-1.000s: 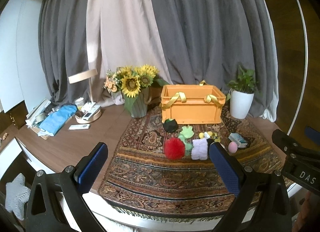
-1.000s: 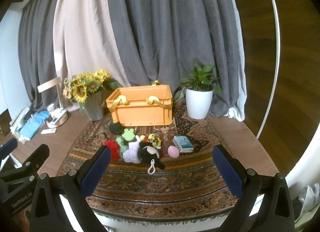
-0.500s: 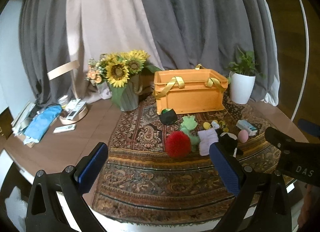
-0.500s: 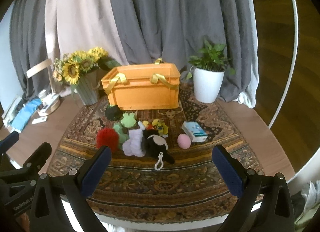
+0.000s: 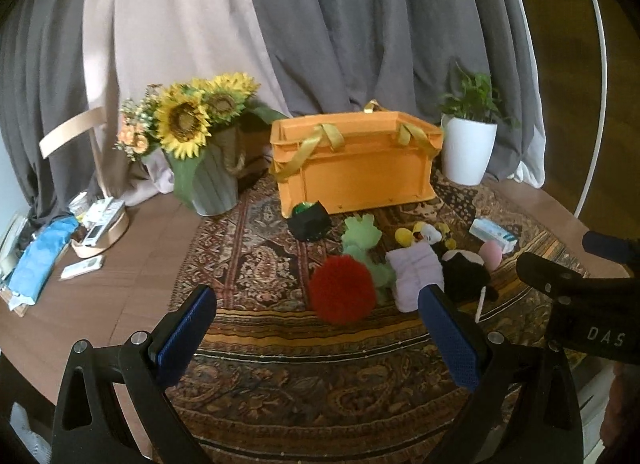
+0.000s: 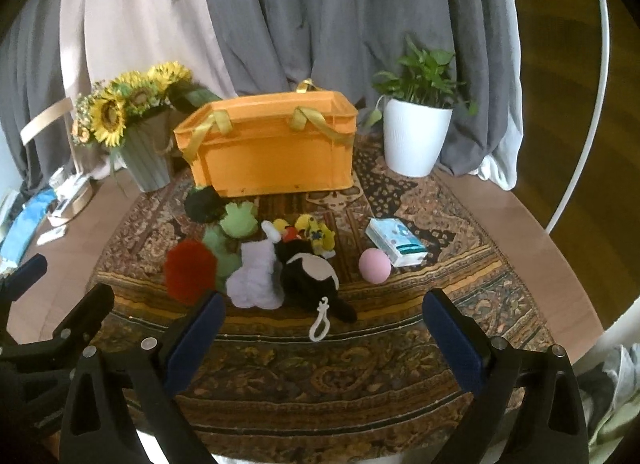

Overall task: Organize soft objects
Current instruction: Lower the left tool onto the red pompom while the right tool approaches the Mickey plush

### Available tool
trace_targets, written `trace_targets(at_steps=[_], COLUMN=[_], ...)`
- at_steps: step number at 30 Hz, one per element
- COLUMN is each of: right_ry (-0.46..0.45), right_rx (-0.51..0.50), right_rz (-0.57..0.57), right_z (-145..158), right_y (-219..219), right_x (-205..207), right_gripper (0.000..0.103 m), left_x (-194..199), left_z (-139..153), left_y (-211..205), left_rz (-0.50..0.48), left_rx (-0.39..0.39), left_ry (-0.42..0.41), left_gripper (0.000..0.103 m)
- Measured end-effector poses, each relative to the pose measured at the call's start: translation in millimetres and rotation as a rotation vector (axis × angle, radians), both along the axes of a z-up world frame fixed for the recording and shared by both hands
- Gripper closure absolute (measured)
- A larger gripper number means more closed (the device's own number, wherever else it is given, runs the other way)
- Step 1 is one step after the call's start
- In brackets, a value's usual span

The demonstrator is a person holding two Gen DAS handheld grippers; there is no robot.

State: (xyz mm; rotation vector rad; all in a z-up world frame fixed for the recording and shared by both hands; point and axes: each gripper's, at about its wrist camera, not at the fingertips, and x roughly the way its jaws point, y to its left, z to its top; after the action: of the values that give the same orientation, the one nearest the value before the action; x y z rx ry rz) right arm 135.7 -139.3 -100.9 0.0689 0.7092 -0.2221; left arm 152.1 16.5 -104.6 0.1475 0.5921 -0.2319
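Note:
Soft toys lie clustered on a patterned rug before an orange crate (image 5: 354, 166) (image 6: 272, 152) with yellow ribbon handles. A red pompom (image 5: 343, 294) (image 6: 190, 270), green frog plush (image 5: 362, 234) (image 6: 238, 220), lilac plush (image 5: 416, 268) (image 6: 256, 276), black-and-white plush (image 5: 464, 270) (image 6: 310, 276), yellow toys (image 6: 316, 230), dark plush (image 5: 310, 218) (image 6: 202, 204) and pink ball (image 6: 374, 265) show. My left gripper (image 5: 316, 340) is open and empty, just short of the pompom. My right gripper (image 6: 324, 340) is open and empty, short of the black plush.
A sunflower vase (image 5: 208, 180) stands left of the crate and a white potted plant (image 6: 416, 140) right of it. A tissue pack (image 6: 396, 242) lies by the pink ball. Remotes and a blue cloth (image 5: 38, 264) sit on the wooden table at left. Curtains hang behind.
Both grippers have moved forward toward the toy cluster, which now looks larger and nearer. Both stay open. No toy has moved.

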Motion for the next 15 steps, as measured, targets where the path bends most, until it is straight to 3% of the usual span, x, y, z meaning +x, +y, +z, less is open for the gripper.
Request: trace_targets(at_steps=[15], right_ry=[0.129], right_rx=[-0.002], right_rz=[0.097], right_z=[-65.0], right_y=[-24.3], right_x=[60.0], right_gripper=[0.017], left_x=[48.9], left_z=[-63.8], left_y=[-28.7], left_rz=[0.064], left_rx=[0.071], left_ry=[0.102], left_gripper=[0.007])
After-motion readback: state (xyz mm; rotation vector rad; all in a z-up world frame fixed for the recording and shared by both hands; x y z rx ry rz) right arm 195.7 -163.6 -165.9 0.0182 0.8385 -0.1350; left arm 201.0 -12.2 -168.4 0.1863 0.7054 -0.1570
